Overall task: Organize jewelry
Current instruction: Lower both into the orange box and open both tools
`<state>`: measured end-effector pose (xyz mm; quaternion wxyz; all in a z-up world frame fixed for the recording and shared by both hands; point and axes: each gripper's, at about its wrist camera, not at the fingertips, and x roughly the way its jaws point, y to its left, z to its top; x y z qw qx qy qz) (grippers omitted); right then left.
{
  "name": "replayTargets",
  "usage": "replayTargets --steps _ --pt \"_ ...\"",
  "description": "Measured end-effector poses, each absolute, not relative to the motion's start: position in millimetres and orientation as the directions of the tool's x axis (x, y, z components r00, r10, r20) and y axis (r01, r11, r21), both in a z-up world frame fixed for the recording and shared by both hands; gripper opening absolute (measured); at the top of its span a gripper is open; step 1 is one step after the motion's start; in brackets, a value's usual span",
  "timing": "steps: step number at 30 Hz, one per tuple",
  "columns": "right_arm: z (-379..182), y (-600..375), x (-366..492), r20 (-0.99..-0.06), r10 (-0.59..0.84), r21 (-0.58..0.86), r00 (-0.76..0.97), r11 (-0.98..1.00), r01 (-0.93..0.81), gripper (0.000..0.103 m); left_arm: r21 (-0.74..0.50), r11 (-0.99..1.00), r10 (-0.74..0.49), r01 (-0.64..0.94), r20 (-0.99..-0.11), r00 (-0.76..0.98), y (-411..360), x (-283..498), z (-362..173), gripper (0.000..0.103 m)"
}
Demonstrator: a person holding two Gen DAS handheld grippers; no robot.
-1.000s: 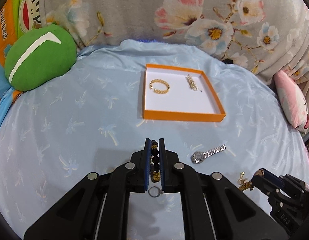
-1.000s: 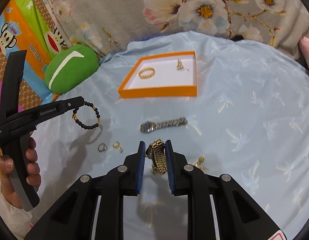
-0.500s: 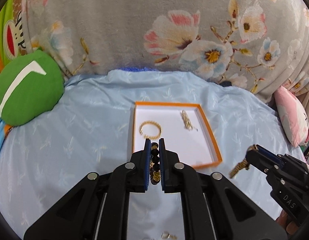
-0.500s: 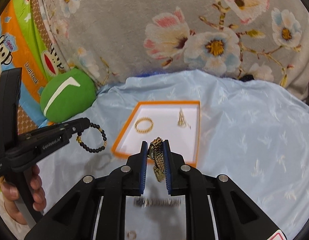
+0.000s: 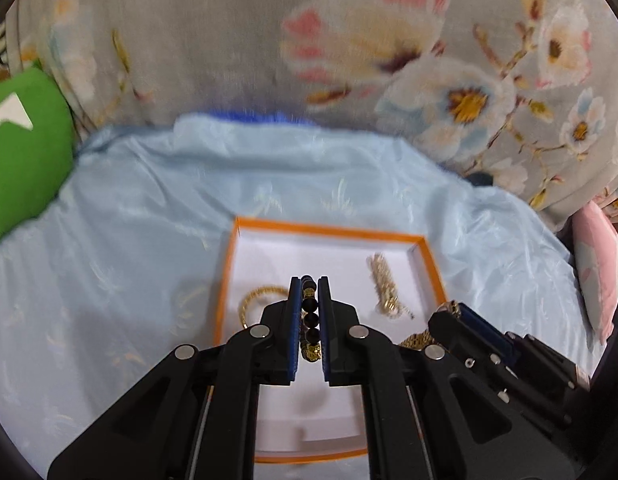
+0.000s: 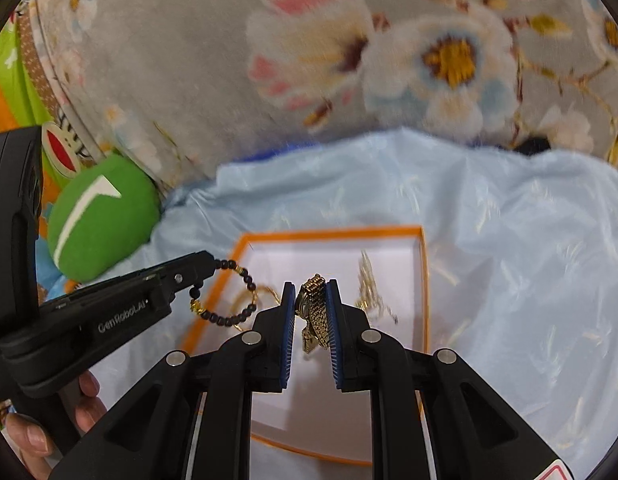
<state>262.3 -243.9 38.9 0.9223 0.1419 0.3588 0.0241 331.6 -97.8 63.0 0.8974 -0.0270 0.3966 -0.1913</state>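
Observation:
My left gripper (image 5: pixel 309 284) is shut on a black bead bracelet (image 5: pixel 310 320) with gold beads, held above the orange-rimmed white tray (image 5: pixel 329 232). In the right wrist view the bracelet (image 6: pixel 229 312) hangs as a loop from the left gripper (image 6: pixel 207 262) over the tray's left side. My right gripper (image 6: pixel 310 290) is shut on a gold watch (image 6: pixel 315 312), held over the tray (image 6: pixel 425 280). In the tray lie a gold chain bracelet (image 5: pixel 257 298) and a gold chain piece (image 5: pixel 383 288), which also shows in the right wrist view (image 6: pixel 369 292).
The tray sits on a light blue sheet (image 5: pixel 129 220). A green cushion (image 5: pixel 21 152) lies at the left and a pink cushion (image 5: pixel 601 264) at the right. A grey floral fabric (image 5: pixel 309 40) rises behind the sheet.
Both grippers have moved forward with their loads and now hang over the tray. The tray fills more of both views. The jaws stay shut.

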Motion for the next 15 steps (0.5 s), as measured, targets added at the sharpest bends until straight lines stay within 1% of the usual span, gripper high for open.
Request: replayTargets --steps 2,6,7,9,10,11,14,15 --pt "25.1 -244.2 257.5 -0.680 0.142 0.276 0.719 0.958 0.072 0.015 -0.189 0.930 -0.348 0.315 -0.729 0.589 -99.4 331.9 42.8 0.007" --pt "9.1 -246.4 244.3 -0.713 0.144 0.284 0.686 0.954 0.094 0.015 -0.180 0.933 -0.333 0.310 -0.758 0.562 -93.6 321.7 21.9 0.008" --pt "6.6 -247.0 240.6 -0.719 0.146 0.289 0.679 0.952 0.100 0.016 -0.181 0.935 -0.329 0.305 -0.764 0.555 -90.9 318.4 17.5 0.011" --pt "4.9 -247.6 231.7 -0.720 0.140 0.292 0.680 0.950 0.113 0.018 -0.176 0.940 -0.316 0.293 -0.775 0.548 -87.7 314.8 12.1 0.030" --pt "6.3 -248.2 228.1 -0.718 0.139 0.292 0.682 0.950 0.114 0.019 -0.176 0.943 -0.310 0.283 -0.777 0.548 -84.1 311.3 9.9 0.045" --pt "7.8 -248.4 224.2 -0.715 0.135 0.288 0.686 0.951 0.114 0.020 -0.189 0.940 -0.321 0.284 -0.772 0.549 -81.1 308.2 9.0 0.050" --pt "18.4 -247.0 209.4 -0.698 0.121 0.276 0.705 0.955 0.110 0.021 -0.191 0.937 -0.329 0.292 -0.762 0.558 -74.2 295.7 12.7 0.052" --pt "22.5 -246.3 204.1 -0.692 0.114 0.270 0.713 0.957 0.110 0.022 -0.187 0.938 -0.327 0.293 -0.758 0.565 -72.9 291.3 15.8 0.054"
